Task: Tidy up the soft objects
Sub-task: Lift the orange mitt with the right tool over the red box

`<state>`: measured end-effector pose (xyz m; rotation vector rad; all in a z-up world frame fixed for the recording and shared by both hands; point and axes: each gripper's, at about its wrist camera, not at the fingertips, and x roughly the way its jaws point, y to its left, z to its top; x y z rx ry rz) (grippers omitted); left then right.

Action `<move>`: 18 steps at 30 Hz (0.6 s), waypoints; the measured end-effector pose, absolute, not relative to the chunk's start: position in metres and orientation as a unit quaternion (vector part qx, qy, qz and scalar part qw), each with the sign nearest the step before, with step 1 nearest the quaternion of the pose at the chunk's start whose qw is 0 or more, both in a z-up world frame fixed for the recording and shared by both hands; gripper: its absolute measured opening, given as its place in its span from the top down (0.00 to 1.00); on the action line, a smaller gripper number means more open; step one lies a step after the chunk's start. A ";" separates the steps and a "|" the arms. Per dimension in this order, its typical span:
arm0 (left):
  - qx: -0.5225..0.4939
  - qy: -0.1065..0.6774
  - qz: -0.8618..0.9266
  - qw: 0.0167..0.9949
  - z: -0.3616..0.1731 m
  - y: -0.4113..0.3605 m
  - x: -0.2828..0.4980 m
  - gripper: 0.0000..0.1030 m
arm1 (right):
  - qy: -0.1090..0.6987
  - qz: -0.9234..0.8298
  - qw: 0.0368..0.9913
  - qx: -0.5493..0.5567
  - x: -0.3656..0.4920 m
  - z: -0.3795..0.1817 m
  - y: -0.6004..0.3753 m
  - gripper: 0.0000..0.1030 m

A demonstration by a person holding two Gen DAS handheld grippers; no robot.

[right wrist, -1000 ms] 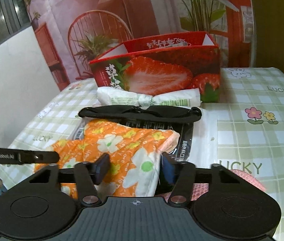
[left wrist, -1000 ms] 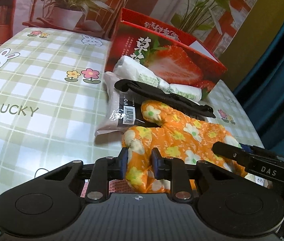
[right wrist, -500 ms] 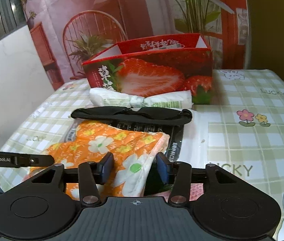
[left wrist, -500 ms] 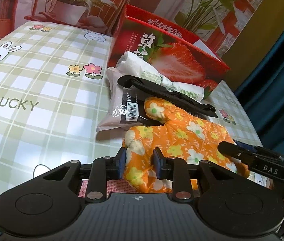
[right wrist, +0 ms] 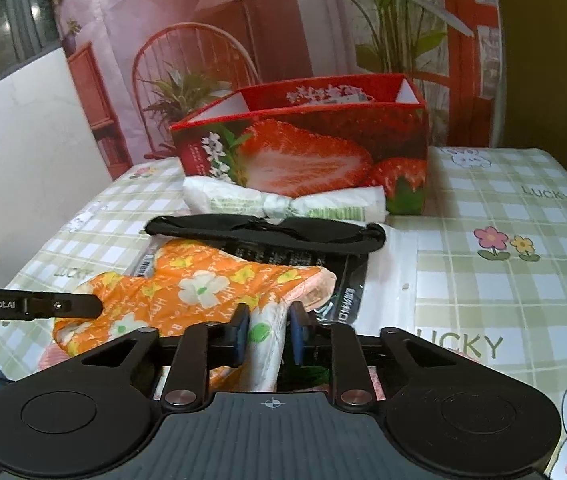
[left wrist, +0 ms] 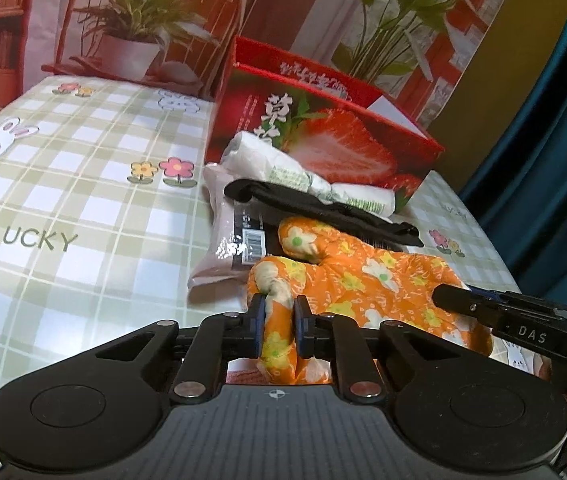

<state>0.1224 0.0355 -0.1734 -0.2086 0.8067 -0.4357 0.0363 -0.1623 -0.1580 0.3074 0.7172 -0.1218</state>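
Strawberry box (left wrist: pixel 323 136) stands behind a white roll (left wrist: pixel 283 168) and black strap (left wrist: pixel 315 208) on the table (left wrist: pixel 63 200). Orange floral cloth (left wrist: pixel 363 276) lies nearest; left gripper (left wrist: pixel 277 316) and right gripper (right wrist: pixel 268 334) fingers, looser earlier, have just closed, clamping its ends.

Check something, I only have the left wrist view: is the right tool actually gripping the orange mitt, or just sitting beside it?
Observer: Gripping. The right tool has just been closing, and its pads pinch the orange mitt at its white-lined open end.
Operator: What's under that end?
Observer: A flat plastic package with a black printed insert; it sticks out past the mitt on the right side of the right wrist view.
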 end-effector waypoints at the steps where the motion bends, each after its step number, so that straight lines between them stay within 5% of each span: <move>1: -0.096 0.382 -0.210 0.895 -0.170 0.035 0.122 0.85 | 0.346 -0.055 0.925 0.149 0.036 -0.157 -0.162 0.87; 18: -0.049 0.266 -0.231 0.935 -0.094 0.011 0.157 0.86 | 0.252 -0.033 0.965 0.067 0.078 -0.086 -0.186 0.89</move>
